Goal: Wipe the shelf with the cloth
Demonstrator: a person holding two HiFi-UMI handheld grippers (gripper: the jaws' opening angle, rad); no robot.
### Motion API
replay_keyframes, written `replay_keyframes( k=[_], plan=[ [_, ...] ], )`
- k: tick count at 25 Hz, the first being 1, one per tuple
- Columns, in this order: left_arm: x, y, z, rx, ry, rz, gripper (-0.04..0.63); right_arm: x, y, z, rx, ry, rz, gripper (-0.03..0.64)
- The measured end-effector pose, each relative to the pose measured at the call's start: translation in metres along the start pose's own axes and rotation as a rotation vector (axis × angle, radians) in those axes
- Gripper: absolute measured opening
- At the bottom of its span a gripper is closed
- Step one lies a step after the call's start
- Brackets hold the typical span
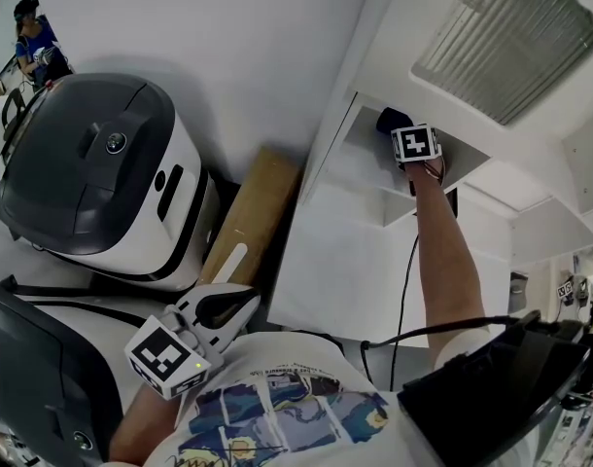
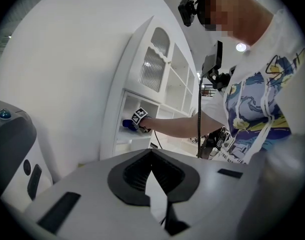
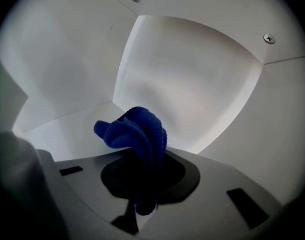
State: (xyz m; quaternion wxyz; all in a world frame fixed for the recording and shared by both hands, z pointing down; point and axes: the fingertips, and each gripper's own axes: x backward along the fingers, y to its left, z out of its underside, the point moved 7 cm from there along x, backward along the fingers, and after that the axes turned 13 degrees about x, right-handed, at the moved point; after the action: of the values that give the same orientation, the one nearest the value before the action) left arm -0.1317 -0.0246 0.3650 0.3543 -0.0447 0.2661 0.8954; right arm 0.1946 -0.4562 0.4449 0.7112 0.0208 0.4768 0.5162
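white shelf (image 3: 67, 130): right hand-held gripper (image 3: 142, 181) clamps blue cloth (image 3: 135, 131); left hand-held gripper (image 2: 153, 179) closed, empty.

A lab: bulky grey-white machines (image 1: 92, 163) beside white shelving (image 1: 340, 261).

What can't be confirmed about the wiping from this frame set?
1. Whether the cloth touches the shelf: in the right gripper view, the right gripper hides its underside.
2. Head view: that gripper overlaps the cloth.
3. Dust on the shelf: too dim or small in every view.
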Motion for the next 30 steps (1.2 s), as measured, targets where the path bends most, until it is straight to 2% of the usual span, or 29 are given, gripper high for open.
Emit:
replay_keyframes(
  k=[8,18,30],
  plan=[
    [0.002,-0.005,0.002,-0.006,-0.007,-0.002,0.011,0.029,0.011,-0.02,-0.024,-0.074,0.008,0.064],
    [0.008,-0.011,0.002,-0.012,-0.011,-0.015,0.011,0.05,0.062,-0.061,0.022,-0.18,-0.091,0.064],
    [0.014,-0.014,0.006,-0.004,-0.023,-0.026,0.011,0.04,0.092,-0.072,0.05,-0.166,-0.147,0.064]
  ],
)
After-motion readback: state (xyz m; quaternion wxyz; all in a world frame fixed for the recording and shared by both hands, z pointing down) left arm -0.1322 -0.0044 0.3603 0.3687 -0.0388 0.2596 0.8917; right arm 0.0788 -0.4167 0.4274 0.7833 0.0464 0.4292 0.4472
